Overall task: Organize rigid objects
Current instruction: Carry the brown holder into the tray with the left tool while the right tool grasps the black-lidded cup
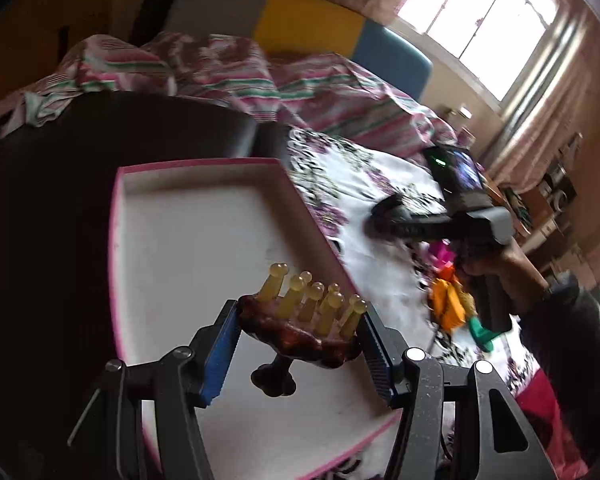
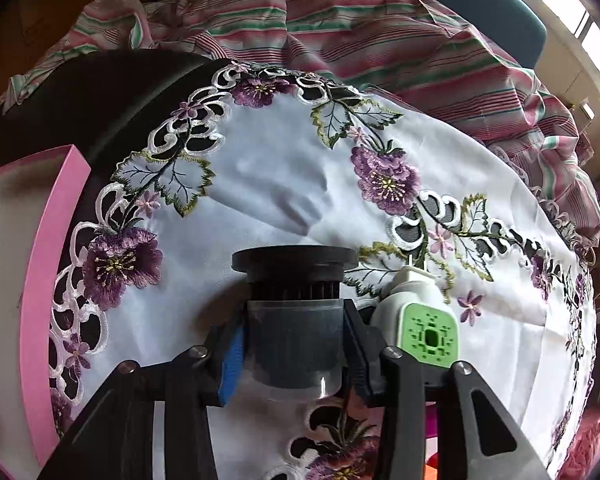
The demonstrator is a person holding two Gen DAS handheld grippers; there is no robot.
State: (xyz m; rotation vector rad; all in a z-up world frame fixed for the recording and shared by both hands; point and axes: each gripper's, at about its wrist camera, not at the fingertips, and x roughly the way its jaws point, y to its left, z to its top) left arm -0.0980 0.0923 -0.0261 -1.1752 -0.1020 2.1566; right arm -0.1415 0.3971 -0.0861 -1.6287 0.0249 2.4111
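My left gripper [image 1: 298,330] is shut on a brown amber scalp brush [image 1: 300,332] with yellowish prongs and holds it over the open pink-edged box [image 1: 180,240], whose inside is white. My right gripper [image 2: 294,344] is shut on a grey plastic cup with a black ribbed cap [image 2: 294,300], just above the embroidered white cloth [image 2: 280,172]. The right gripper also shows in the left wrist view [image 1: 384,216], blurred, over the cloth to the right of the box. The box shows at the left edge of the right wrist view [image 2: 48,240].
A white plug adapter with a green face [image 2: 420,316] lies on the cloth beside my right fingers. Orange, pink and green toys [image 1: 452,304] lie on the cloth at the right. A striped bedsheet [image 2: 380,32] is bunched behind. The dark table [image 1: 60,200] extends left.
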